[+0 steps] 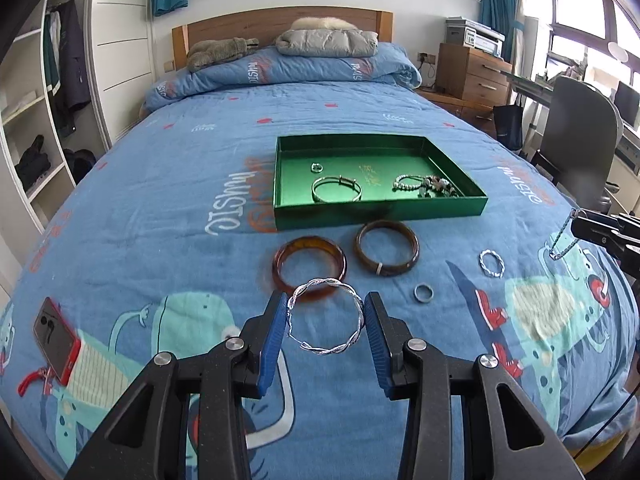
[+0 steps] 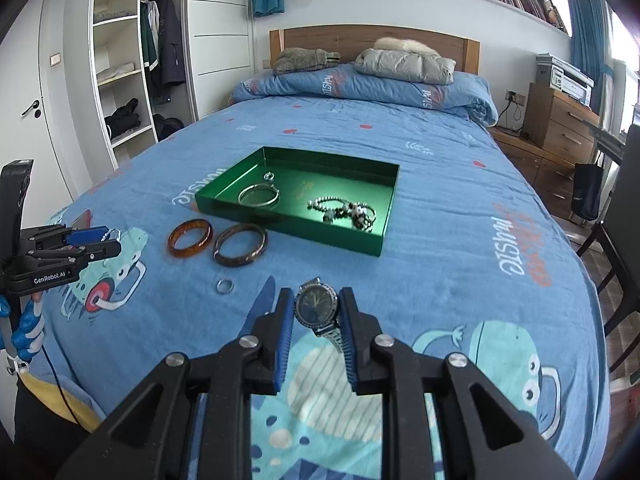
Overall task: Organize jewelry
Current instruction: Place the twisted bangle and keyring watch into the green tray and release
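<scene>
My left gripper (image 1: 325, 312) is shut on a twisted silver bangle (image 1: 326, 314), held above the bedspread. My right gripper (image 2: 316, 306) is shut on a dark-faced wristwatch (image 2: 316, 308) with a metal band; it also shows in the left wrist view (image 1: 600, 232) with the band hanging. A green tray (image 1: 380, 210) holds a silver bangle (image 1: 337, 189), a small ring (image 1: 316, 167) and a beaded bracelet (image 1: 426, 185). On the bed in front of the tray lie an amber bangle (image 1: 309, 266), a dark brown bangle (image 1: 387, 247), a grey ring (image 1: 423, 293) and a twisted silver ring (image 1: 491, 263).
A red phone (image 1: 56, 340) lies on the bedspread at the left. Folded quilt and jackets (image 1: 326, 42) sit at the headboard. A wardrobe stands left, a wooden drawer unit (image 1: 472, 74) and a chair (image 1: 580, 136) right of the bed.
</scene>
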`<action>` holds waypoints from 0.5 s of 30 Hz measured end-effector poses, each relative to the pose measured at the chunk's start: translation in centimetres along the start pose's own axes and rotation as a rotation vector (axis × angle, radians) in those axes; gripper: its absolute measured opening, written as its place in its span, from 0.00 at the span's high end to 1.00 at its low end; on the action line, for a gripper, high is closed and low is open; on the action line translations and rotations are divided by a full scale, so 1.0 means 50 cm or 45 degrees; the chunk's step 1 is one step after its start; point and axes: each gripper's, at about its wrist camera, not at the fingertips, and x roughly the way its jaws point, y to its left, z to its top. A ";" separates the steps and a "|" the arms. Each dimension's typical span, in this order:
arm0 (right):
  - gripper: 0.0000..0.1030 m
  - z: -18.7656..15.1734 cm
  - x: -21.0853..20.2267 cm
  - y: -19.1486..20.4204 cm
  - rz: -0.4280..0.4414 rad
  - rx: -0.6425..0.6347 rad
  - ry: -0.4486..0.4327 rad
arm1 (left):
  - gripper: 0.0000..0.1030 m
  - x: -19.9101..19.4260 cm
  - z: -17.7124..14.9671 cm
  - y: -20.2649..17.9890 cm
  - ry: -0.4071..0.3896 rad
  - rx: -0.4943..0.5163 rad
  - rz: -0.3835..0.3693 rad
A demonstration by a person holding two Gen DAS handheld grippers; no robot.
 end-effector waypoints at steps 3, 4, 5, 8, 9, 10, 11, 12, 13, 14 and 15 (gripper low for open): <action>0.80 0.063 0.050 -0.010 0.007 0.007 -0.019 | 0.62 0.040 0.058 -0.004 -0.005 0.016 0.010; 0.80 0.083 0.069 -0.013 0.011 0.013 -0.022 | 0.62 0.056 0.079 -0.004 -0.004 0.013 0.006; 0.80 0.103 0.091 -0.017 0.014 0.020 -0.024 | 0.62 0.074 0.099 -0.003 -0.002 0.009 0.005; 0.80 0.157 0.161 -0.026 0.032 0.044 -0.022 | 0.62 0.134 0.155 -0.004 0.013 -0.001 0.018; 0.80 0.173 0.186 -0.027 0.037 0.046 -0.018 | 0.62 0.157 0.175 -0.003 0.021 -0.007 0.022; 0.80 0.186 0.210 -0.027 0.043 0.047 -0.013 | 0.62 0.179 0.194 -0.001 0.027 -0.011 0.025; 0.80 0.199 0.236 -0.028 0.050 0.047 -0.006 | 0.62 0.200 0.212 0.001 0.034 -0.015 0.028; 0.80 0.211 0.262 -0.028 0.057 0.049 0.004 | 0.62 0.222 0.228 0.002 0.043 -0.022 0.030; 0.80 0.221 0.286 -0.028 0.065 0.052 0.015 | 0.62 0.247 0.245 0.003 0.055 -0.030 0.032; 0.80 0.228 0.313 -0.029 0.073 0.054 0.029 | 0.62 0.269 0.260 0.004 0.068 -0.036 0.036; 0.80 0.233 0.338 -0.029 0.079 0.053 0.045 | 0.62 0.294 0.275 0.005 0.085 -0.039 0.043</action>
